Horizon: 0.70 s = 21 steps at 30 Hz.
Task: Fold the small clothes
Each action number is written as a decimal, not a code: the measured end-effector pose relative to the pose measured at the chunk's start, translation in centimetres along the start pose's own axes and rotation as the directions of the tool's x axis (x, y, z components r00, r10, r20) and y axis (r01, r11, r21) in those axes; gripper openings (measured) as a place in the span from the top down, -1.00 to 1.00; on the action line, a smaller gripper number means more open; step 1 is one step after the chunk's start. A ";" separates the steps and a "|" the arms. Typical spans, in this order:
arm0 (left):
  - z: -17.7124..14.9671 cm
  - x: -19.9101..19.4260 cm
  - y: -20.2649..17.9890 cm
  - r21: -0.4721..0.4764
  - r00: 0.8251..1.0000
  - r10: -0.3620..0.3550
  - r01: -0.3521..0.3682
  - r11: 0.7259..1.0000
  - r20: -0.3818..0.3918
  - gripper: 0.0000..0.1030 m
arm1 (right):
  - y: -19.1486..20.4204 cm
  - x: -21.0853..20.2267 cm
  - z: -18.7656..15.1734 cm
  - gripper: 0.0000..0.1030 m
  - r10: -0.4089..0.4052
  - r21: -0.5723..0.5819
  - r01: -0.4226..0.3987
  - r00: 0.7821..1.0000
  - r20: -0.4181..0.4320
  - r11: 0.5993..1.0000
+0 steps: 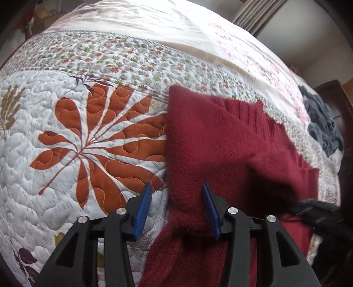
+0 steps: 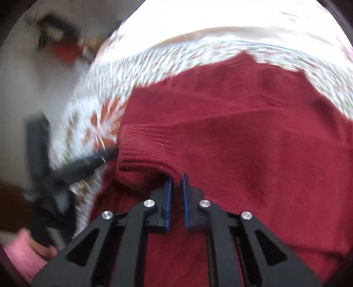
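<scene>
A dark red knit sweater (image 1: pixel 220 143) lies partly folded on the quilted bedspread (image 1: pixel 44 176). My left gripper (image 1: pixel 176 192) is open, its blue pads straddling the sweater's left edge, nothing pinched between them. In the right wrist view the sweater (image 2: pixel 253 132) fills most of the frame, blurred by motion. My right gripper (image 2: pixel 176 181) is shut on a fold of the red sweater just behind a ribbed cuff (image 2: pixel 141 150). The left gripper (image 2: pixel 88 163) shows as a dark blurred shape at the left of that view. The right gripper (image 1: pixel 317 209) appears dark and blurred at the sweater's right edge.
A dark grey knitted garment (image 1: pixel 320 123) lies crumpled on the bed at the far right. A cream sheet (image 1: pixel 176 26) covers the far part of the bed. A hand in a pink sleeve (image 2: pixel 24 253) is at the lower left. Curtains (image 1: pixel 253 15) hang behind.
</scene>
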State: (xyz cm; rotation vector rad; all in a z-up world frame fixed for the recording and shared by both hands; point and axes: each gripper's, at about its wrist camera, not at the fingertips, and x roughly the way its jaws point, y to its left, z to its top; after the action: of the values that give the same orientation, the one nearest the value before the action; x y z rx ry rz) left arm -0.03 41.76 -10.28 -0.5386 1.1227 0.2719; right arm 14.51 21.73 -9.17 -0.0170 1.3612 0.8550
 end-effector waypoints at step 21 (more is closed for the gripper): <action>1.1 0.7 -1.7 0.041 0.996 0.092 -0.092 0.995 0.008 0.00 | -18.1 -8.2 -7.5 0.57 -0.177 0.434 0.137 0.983 0.052 0.890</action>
State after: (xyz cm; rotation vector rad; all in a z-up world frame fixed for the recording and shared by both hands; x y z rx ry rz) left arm 1.91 40.83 -10.08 -0.4502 1.1465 0.3292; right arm 18.29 1.03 -12.38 0.2483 1.4169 0.4006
